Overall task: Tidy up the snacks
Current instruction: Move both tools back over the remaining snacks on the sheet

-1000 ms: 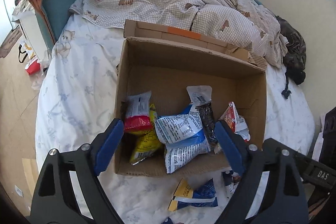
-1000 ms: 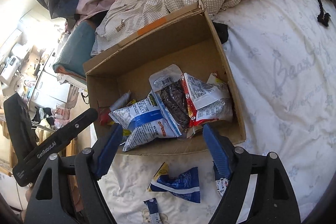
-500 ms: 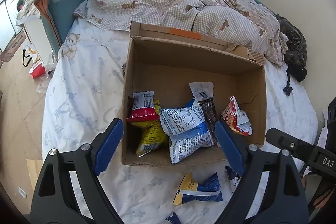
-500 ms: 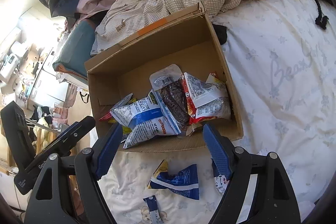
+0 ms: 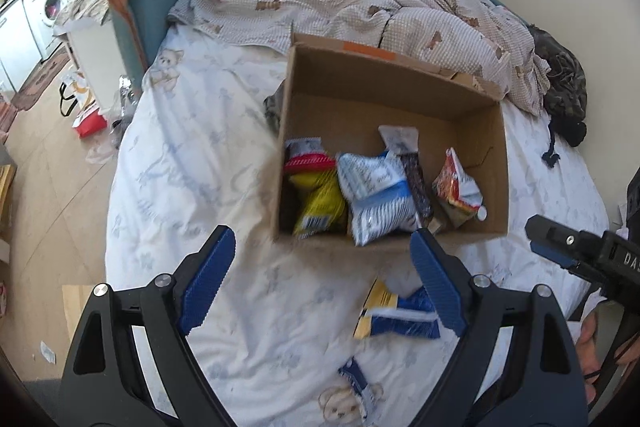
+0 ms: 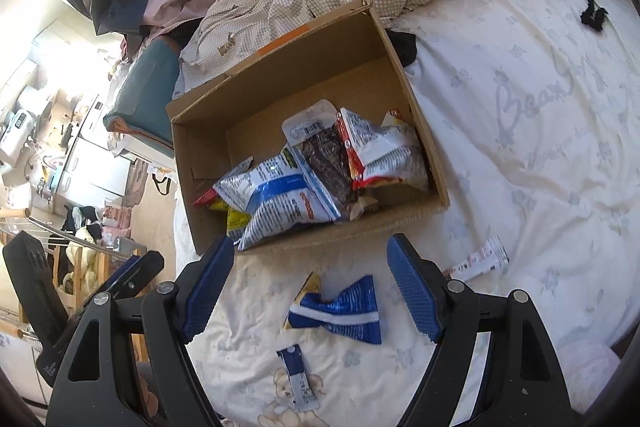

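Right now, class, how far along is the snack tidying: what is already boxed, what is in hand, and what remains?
Done: several packets lie in the cardboard box, including a blue-and-white bag and a red-and-white bag.
In hand: nothing; the left gripper and right gripper are both open and empty.
Left: on the bedsheet lie a blue striped packet, a small blue sachet and a white-and-red stick pack.

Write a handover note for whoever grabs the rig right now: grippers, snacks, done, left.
Left gripper: open, empty, above the white bedsheet.
Right gripper: open, empty, over the crumpled blue-and-white snack bag.
Done: several packets lie in the brown cardboard box, including a blue-and-white foil bag, a dark clear pouch and a red-and-white packet.
Left: the crumpled bag, a small blue stick packet and a white-and-red tube-shaped packet lie on the sheet outside the box.
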`<state>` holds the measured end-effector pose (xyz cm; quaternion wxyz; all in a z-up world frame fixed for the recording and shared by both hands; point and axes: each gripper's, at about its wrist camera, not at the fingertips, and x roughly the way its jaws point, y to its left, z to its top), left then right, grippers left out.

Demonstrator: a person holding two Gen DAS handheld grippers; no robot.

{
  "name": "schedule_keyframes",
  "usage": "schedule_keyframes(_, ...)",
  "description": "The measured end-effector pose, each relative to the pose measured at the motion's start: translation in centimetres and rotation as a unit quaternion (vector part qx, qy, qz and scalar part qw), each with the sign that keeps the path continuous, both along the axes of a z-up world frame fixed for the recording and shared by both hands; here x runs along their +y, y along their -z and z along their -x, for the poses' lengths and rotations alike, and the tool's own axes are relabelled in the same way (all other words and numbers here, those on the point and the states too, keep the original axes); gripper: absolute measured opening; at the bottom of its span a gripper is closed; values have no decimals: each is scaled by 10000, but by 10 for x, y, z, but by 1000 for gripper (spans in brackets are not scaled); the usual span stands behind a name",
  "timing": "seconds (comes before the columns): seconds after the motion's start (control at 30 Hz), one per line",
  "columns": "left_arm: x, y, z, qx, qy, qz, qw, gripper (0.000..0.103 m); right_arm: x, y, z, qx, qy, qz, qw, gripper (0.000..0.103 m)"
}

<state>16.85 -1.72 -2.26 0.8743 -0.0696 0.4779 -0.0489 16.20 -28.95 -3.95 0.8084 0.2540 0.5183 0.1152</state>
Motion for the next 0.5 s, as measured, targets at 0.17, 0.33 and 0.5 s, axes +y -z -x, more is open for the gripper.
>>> schedule_keyframes(0.17, 5, 5, 20, 92, -66, -59, 9999, 87, 0, 4, 17, 77, 36, -44, 10000, 81)
schedule_keyframes(0.33, 6, 15, 36, 292, -136, -55, 9995, 87, 1, 11, 36, 195, 32, -68, 9998, 81)
schedule_keyframes(0.5, 3, 28, 49, 514, -169, -42, 9985, 87, 3, 19, 52, 364, 42, -105, 9993, 81)
